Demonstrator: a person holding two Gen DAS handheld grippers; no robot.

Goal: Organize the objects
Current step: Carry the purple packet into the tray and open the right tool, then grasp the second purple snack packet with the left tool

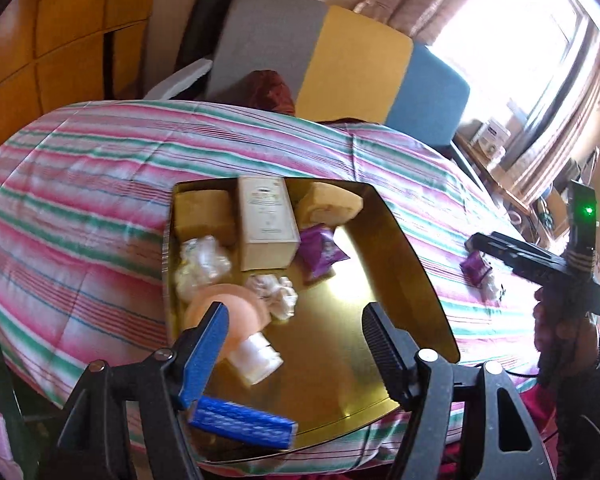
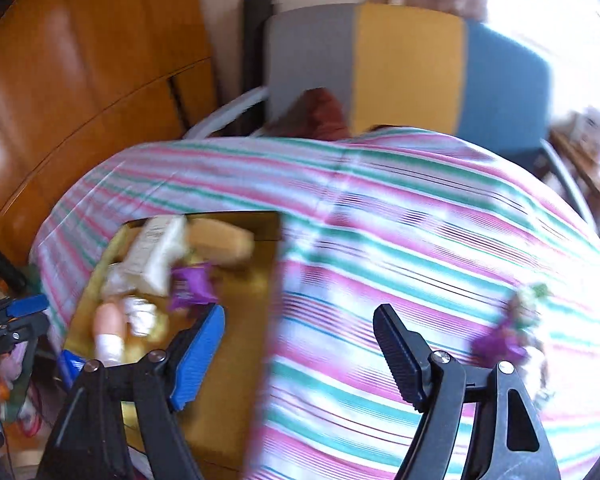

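Observation:
A gold tray (image 1: 400, 264) lies on a striped bedspread (image 1: 100, 184). In it are a white box (image 1: 266, 222), two yellow sponges (image 1: 204, 214), a purple packet (image 1: 320, 250), crumpled white wrappers (image 1: 200, 264), a peach-and-white bottle (image 1: 244, 328) and a blue box (image 1: 244, 420). My left gripper (image 1: 296, 320) is open above the tray's near part, empty. My right gripper (image 2: 300, 328) is open and empty over the bedspread (image 2: 420, 216) by the tray's right edge (image 2: 274, 248). A second purple packet (image 1: 476, 266) with white scraps lies on the bedspread to the right; it also shows blurred in the right wrist view (image 2: 500, 340).
A headboard in grey, yellow and blue (image 1: 352, 56) stands behind the bed. Wooden cabinets (image 1: 40, 40) are on the left. A cluttered desk (image 1: 496, 148) and a curtained window are on the right. A dark red cloth (image 1: 272, 88) lies at the bed's head.

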